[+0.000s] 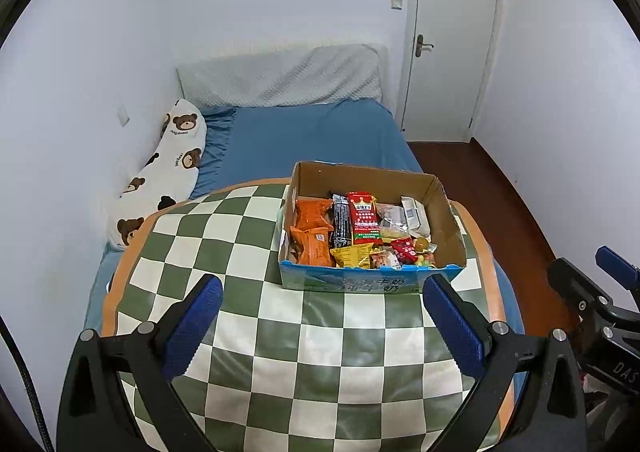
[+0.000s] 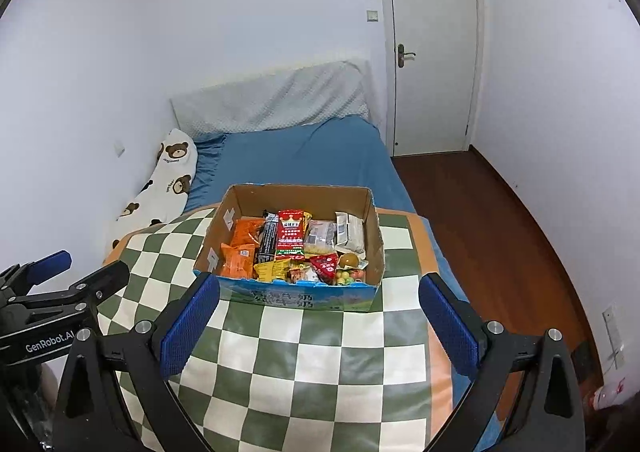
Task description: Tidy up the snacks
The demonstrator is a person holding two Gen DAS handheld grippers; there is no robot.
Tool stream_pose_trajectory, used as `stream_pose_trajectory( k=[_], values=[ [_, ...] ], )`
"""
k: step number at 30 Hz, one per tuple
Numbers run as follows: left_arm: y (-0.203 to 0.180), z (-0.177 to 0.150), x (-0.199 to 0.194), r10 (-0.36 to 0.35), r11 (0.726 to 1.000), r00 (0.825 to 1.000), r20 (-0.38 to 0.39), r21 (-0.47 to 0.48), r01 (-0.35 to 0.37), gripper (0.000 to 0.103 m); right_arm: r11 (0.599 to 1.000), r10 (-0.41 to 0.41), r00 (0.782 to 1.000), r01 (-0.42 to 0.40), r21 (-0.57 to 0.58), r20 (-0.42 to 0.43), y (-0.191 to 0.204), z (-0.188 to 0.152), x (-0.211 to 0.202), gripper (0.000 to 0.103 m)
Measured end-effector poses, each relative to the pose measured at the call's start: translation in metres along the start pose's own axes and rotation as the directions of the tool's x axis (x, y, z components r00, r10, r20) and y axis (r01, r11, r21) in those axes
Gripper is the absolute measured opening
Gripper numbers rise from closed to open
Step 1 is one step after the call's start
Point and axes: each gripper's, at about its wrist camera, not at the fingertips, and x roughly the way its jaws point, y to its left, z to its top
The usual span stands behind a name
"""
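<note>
Matt cardboard box [image 1: 448,228], glossy snack wrappers [image 1: 362,218], checkered cloth [image 1: 280,352], polished wood floor [image 2: 500,232].

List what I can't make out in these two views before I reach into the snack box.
- Lower snacks in the box: both views, buried under the top packets.
- Print on the red packet: both views, too small to read.
- Bed under the checkered cloth: both views, covered by it.
- Right tongs in the left wrist view: cut off by the frame edge.

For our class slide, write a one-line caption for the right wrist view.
Open right gripper hovers before a cardboard box of mixed snacks on a checkered mat.
</note>
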Motion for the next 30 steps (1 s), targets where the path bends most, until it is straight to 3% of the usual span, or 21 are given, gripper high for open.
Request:
stream_pose_trajectory(
  k=[30],
  values=[
    [-0.022, 0.030, 0.125, 0.027, 1.000, 0.992, -0.119, 0.017, -0.026, 0.103, 0.997, -0.072, 0.993, 0.075, 0.037, -0.089, -0.025, 0.023, 0.124, 0.103]
  ],
)
